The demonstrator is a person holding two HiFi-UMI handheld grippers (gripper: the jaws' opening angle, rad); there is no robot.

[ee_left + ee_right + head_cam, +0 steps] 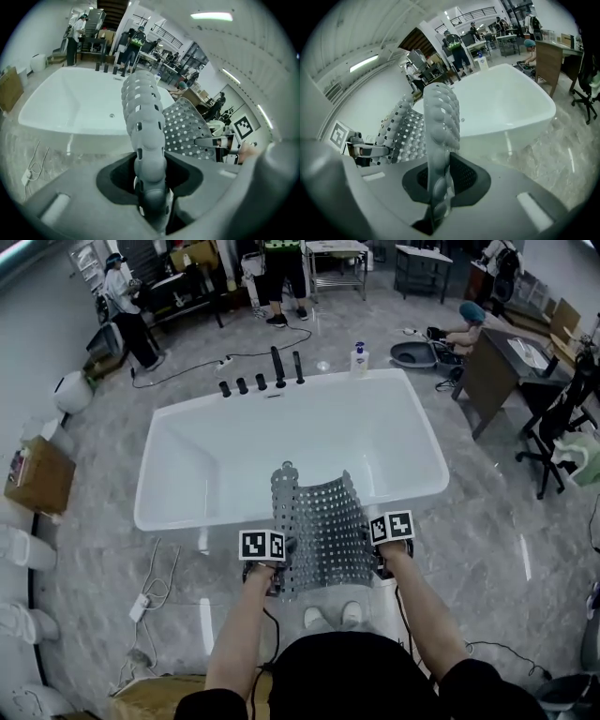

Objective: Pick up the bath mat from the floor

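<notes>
Grey marble-look floor [487, 540] all round; big white bathtub [206, 514] in the middle of it, seen from its near long side; brown desk [506, 367] off to the right past the tub, black office chair [562, 427] beside it; several people standing or crouching at the far end of the room, well apart from the tub.

Bath mat [319, 531]: grey, full of holes and bumps, off the floor, held up between the 2 grippers in front of the person; its far end curls over and in the head view overlaps the tub's near rim; cannot tell if it touches the rim.

Cardboard box [42, 474] on the floor left of the tub.

Left gripper [279, 568] clamped on the mat's left edge, jaws a narrow gap apart with the mat [145, 117] folded thick between them; right gripper [375, 554] pinching the right edge, jaws almost together on the thin mat [440, 117]; both point steeply down.

Person's 2 pale shoes [333, 617] under the mat's near edge.

Soap bottle [358, 358] with pump at the tub's far rim; 5 black tap fittings [262, 381] in a row left of it.
</notes>
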